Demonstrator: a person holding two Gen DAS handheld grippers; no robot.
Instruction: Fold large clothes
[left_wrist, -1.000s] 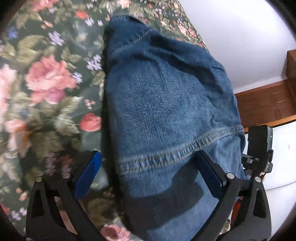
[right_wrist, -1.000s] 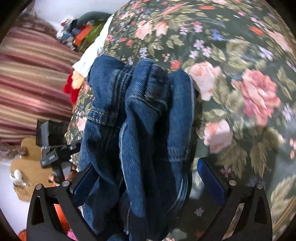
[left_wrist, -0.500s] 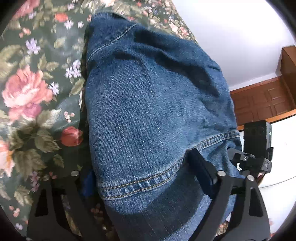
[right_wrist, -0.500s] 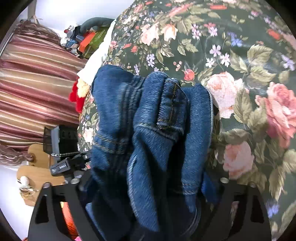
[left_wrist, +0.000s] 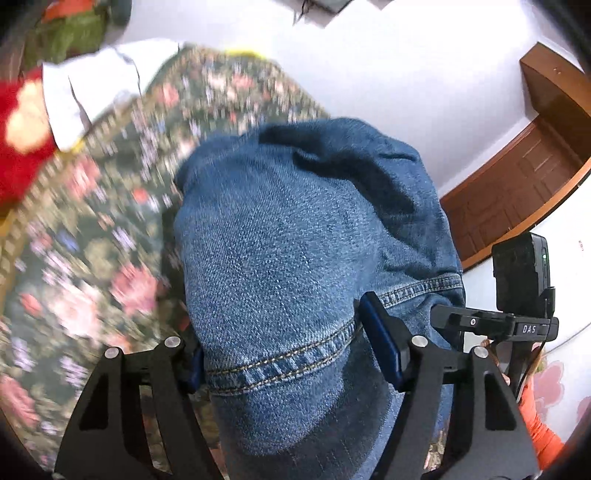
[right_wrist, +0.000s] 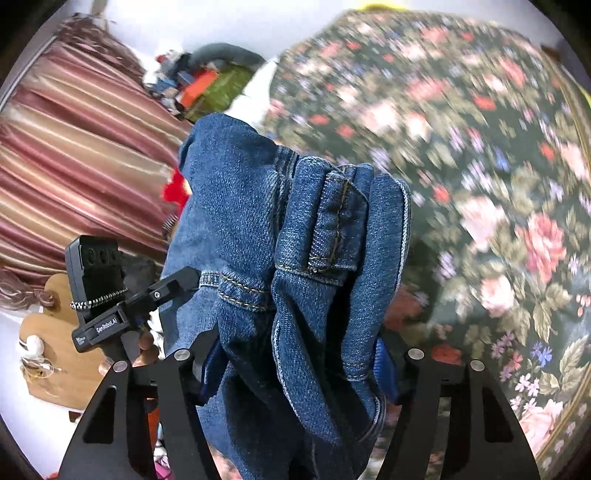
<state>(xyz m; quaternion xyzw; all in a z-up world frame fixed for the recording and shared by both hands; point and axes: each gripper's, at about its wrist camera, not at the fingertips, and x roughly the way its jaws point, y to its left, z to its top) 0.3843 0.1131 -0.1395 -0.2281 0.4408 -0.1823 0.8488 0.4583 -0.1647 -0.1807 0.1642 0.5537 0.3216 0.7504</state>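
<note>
In the left wrist view the left gripper (left_wrist: 293, 352) fills the bottom of the frame, its fingers (left_wrist: 380, 343) partly spread and closing, with the blue pads pressed against a thick bundle of folded denim jeans (left_wrist: 295, 240) along a stitched hem. The jeans rise from bottom centre to the middle of the frame, above the floral bedspread (left_wrist: 92, 258) at left, which is blurred. A red and white heap at upper left is too smeared to name. At lower right the right gripper's body juts in beside an orange sleeve (left_wrist: 535, 417).

In the right wrist view the right gripper (right_wrist: 295, 363) also has its fingers (right_wrist: 384, 365) part-way apart and closing, pinching several stacked denim layers, seams and a belt loop showing. The lower end of the bundle is cut off by the frame edge. Striped curtains (right_wrist: 74, 147) fill the left, the bedspread the right.
</note>
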